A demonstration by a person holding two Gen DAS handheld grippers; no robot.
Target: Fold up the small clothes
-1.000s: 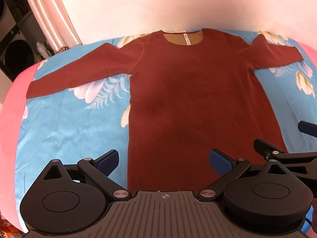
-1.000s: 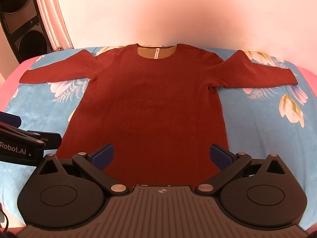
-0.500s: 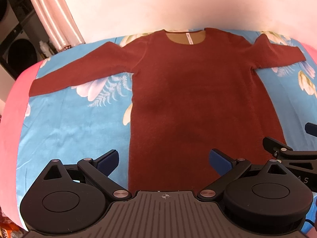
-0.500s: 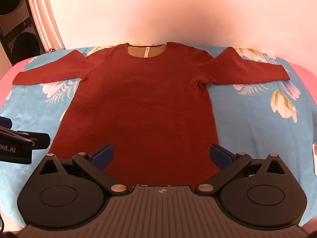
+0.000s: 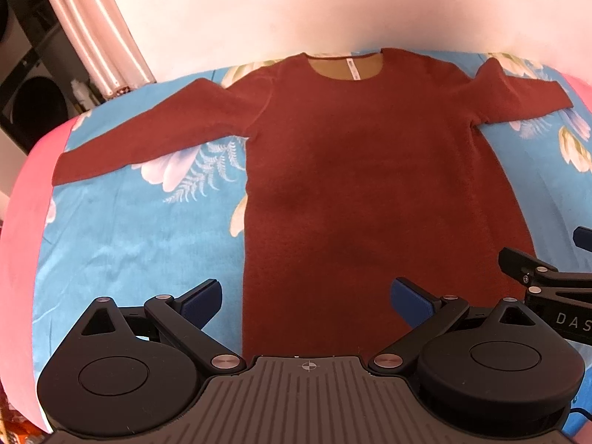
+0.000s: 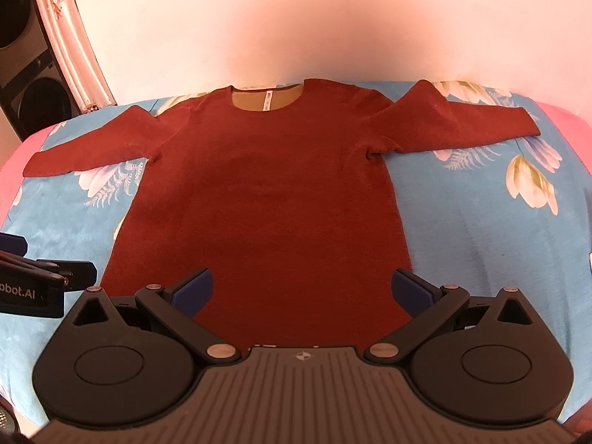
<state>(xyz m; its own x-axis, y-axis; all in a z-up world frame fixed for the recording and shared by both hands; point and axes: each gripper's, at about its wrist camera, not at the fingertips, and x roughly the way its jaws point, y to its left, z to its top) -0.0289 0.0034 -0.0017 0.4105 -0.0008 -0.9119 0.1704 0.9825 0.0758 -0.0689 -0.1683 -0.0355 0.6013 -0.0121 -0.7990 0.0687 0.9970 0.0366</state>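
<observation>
A rust-red long-sleeved sweater [image 5: 362, 170] lies flat and face up on a blue floral sheet [image 5: 122, 244], neck away from me, both sleeves spread out. It also shows in the right wrist view [image 6: 266, 199]. My left gripper [image 5: 307, 299] is open and empty over the hem's left part. My right gripper [image 6: 301, 290] is open and empty over the hem's right part. Each gripper shows at the edge of the other's view, the right one [image 5: 547, 277] and the left one [image 6: 40, 273].
The sheet covers a pink-edged bed [image 5: 18, 229] against a pale wall [image 5: 296, 7]. A pale ornate frame [image 5: 100, 29] and dark shelving [image 5: 26, 74] stand at the back left. Bare sheet lies either side of the sweater.
Both grippers have shifted slightly; the sweater sits a little further right in the left view and left in the right view. Sweater itself has not moved.
</observation>
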